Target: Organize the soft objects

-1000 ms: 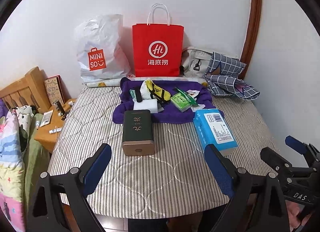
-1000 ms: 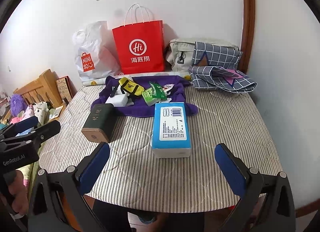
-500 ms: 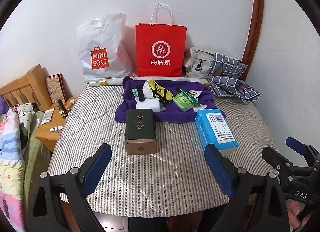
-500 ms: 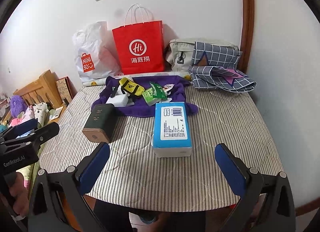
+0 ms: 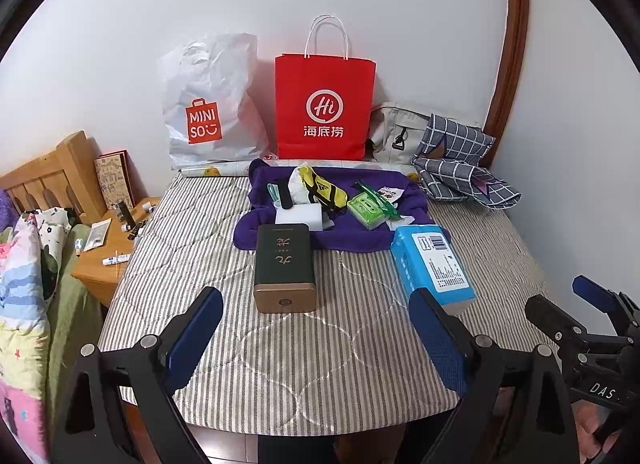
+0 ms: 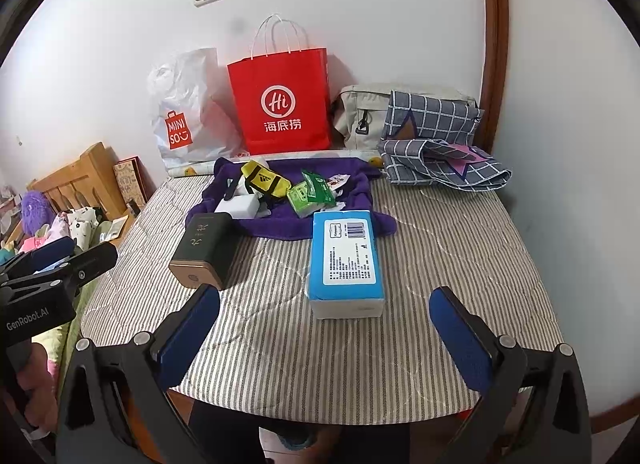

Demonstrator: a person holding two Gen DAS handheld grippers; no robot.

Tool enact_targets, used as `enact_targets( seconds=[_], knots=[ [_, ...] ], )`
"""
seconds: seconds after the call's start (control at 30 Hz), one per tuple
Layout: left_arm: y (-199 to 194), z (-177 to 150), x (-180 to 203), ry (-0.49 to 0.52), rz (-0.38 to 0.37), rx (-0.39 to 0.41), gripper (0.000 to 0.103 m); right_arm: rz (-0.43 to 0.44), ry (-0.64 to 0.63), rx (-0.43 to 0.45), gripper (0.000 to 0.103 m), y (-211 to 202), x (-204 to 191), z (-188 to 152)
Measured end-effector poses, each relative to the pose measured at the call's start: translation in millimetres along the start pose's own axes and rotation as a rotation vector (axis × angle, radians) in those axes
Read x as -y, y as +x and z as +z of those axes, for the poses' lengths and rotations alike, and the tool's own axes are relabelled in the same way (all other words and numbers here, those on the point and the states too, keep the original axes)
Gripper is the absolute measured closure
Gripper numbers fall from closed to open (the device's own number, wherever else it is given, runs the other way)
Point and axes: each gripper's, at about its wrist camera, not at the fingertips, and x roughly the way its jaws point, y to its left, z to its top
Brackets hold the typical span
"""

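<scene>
**Both grippers hanging spread at the near edge of the striped mattress**

Since a second ago, hardly anything is shifting: my left camera is tipping up a touch, so the wall switch is now showing whole, while the things on the bed are lying just as they were.

I am holding my left gripper (image 5: 316, 336) low over the near edge of the striped quilted mattress (image 5: 280, 364), its blue pads wide apart and gripping nothing. My right gripper (image 6: 326, 328) is hanging beside it, likewise spread and empty.

The soft things are sitting heaped on the purple towel (image 5: 344, 238) toward the far side: a yellow-and-black Adidas pouch (image 5: 326, 192), a green tissue pack (image 5: 366, 216), a white block (image 5: 300, 216) that may be a sponge, and a few small packets I cannot read. The dark green tin (image 5: 285, 268) is lying on its side just in front of the towel, its far end touching the towel's edge, straight ahead of my left pads. The blue tissue pack (image 6: 346, 260) is lying ahead of my right pads, its far end overlapping the towel.

Against the wall a red paper bag (image 5: 325, 104), a white Miniso bag (image 5: 208, 108), a beige backpack (image 5: 394, 128) and folded checked cloth (image 5: 460, 168) are standing or lying in a row.

I judge that I am keeping both tools open and level with these two nearest items so either could be reached. Whether the heap on the towel is already sorted or waiting to be sorted, this view is not settling.
</scene>
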Motion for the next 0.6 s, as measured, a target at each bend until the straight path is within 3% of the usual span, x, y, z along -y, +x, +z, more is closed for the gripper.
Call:
enact_targets(
  seconds=[0.6],
  knots=[
    [-2.2,-2.0,-5.4,-0.006,0.004,0.005,0.009,-0.001,-0.024,0.008,0.0,-4.0,-8.8,0.3]
  ],
)
